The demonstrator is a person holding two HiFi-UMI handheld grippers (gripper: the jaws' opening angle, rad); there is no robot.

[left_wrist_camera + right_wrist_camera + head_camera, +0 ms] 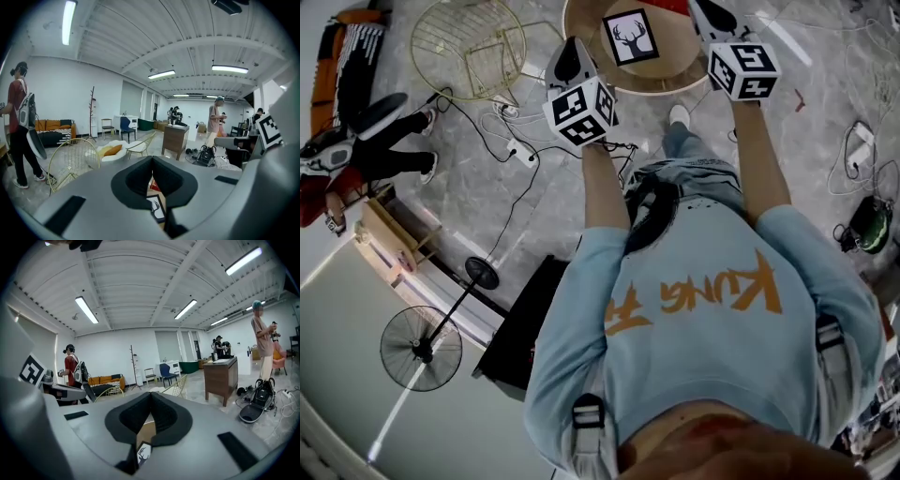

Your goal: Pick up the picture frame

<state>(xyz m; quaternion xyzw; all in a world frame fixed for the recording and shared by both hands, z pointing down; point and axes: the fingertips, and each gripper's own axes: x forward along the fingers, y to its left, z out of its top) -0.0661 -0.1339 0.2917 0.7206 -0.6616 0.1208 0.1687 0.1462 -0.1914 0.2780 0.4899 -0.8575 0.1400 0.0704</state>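
A black picture frame [631, 37] with a deer silhouette lies on a round wooden table [673, 81] at the top of the head view. My left gripper [570, 52] hovers at the table's left rim, short of the frame. The right gripper [707, 13] is over the table's right side, beside the frame. Both pairs of jaws are closed with nothing between them. In the left gripper view the frame [158, 209] shows below the shut left gripper [152, 158]. The right gripper view shows the frame [143, 453] under the shut right gripper [151, 393].
A gold wire chair [469, 42] stands left of the table, with cables and a power strip [517, 148] on the floor beside it. A standing fan [420, 347] is at lower left. A person [18, 122] stands to the left. A wooden cabinet [175, 138] stands further back.
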